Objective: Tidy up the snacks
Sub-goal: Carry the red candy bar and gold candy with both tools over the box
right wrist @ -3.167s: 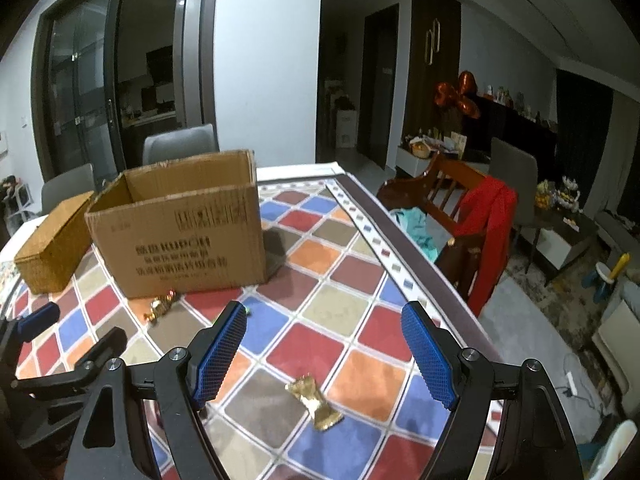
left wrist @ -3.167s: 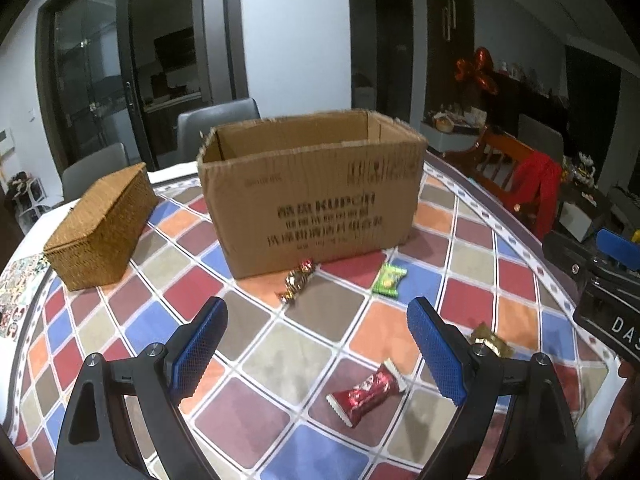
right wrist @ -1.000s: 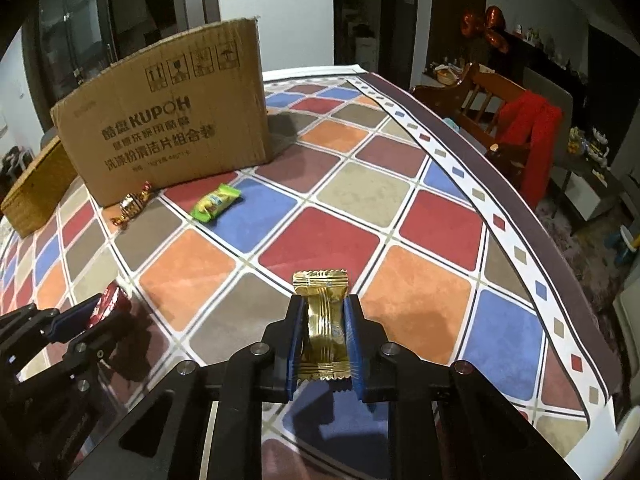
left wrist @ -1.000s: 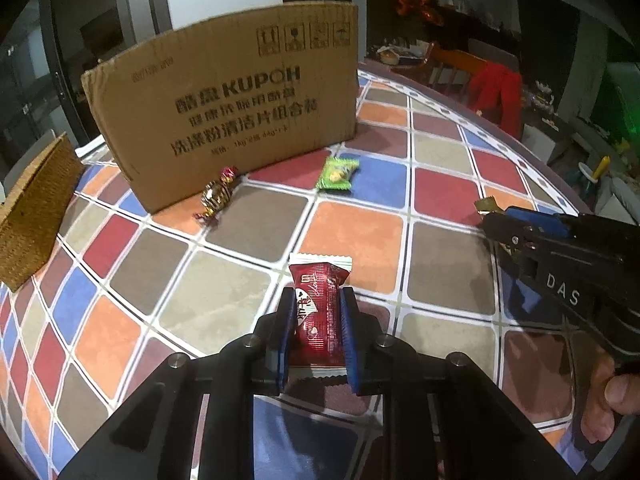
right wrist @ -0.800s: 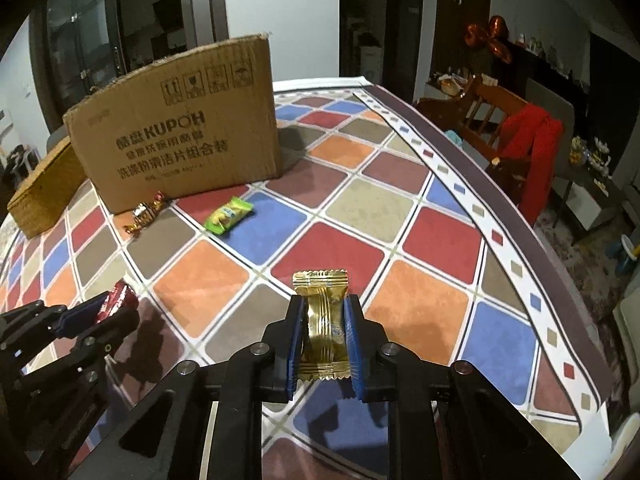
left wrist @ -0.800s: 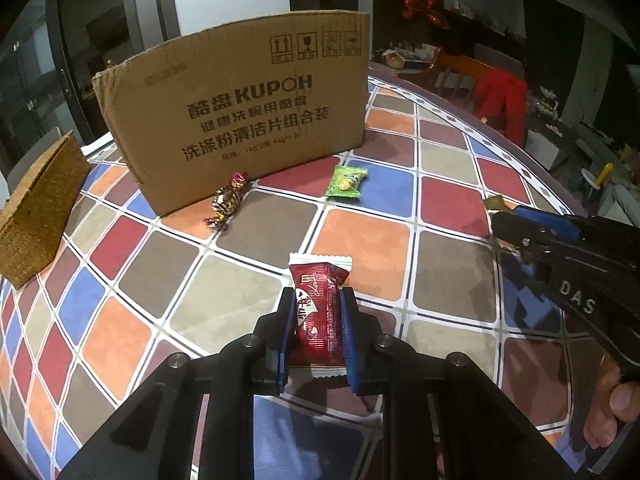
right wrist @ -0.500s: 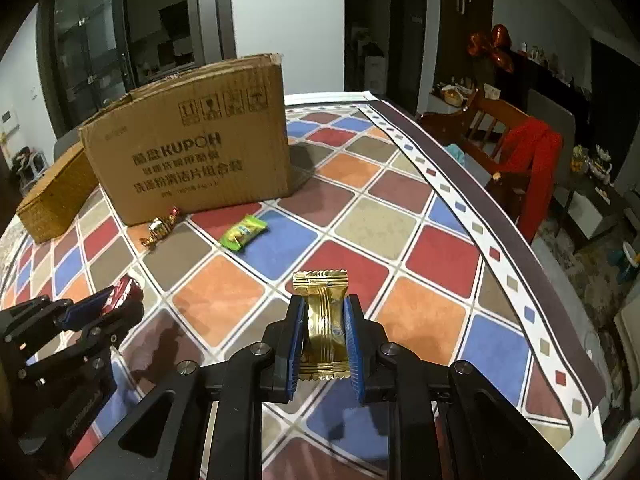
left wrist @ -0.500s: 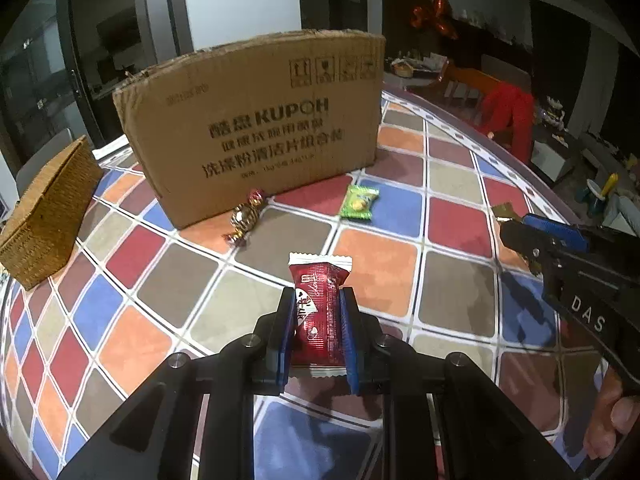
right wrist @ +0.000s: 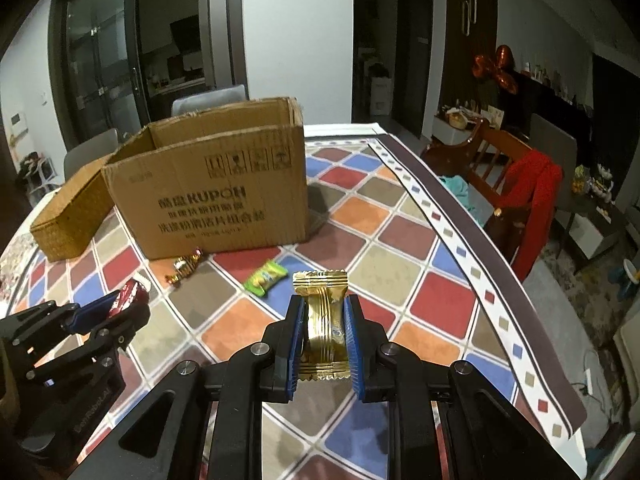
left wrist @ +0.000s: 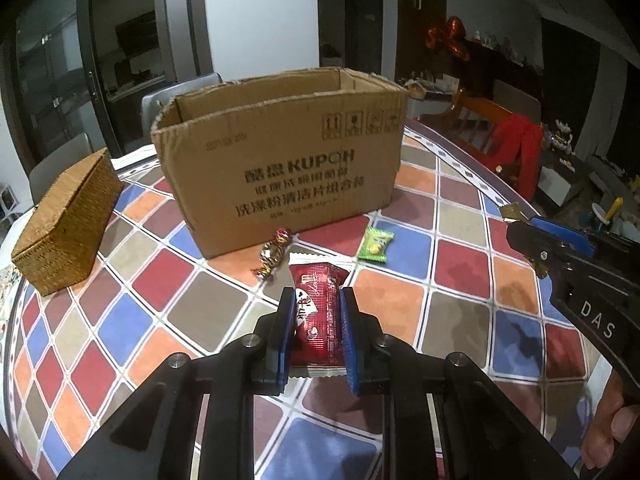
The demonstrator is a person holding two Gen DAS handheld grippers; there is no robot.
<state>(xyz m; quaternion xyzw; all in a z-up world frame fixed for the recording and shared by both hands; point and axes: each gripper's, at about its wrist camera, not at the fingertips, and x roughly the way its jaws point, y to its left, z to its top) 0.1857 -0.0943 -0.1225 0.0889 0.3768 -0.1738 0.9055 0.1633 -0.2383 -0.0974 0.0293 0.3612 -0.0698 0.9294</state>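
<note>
Four snacks are in view: the left tongs are clenched on one red packet and the right tongs on one gold packet, both held above the table. One green packet and one twisted foil candy lie on the checkered cloth just in front of the single open cardboard box. One wicker box sits to the left of the cardboard box.

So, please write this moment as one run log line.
left gripper: shut on red snack | right gripper: shut on gold snack | cardboard box: open
</note>
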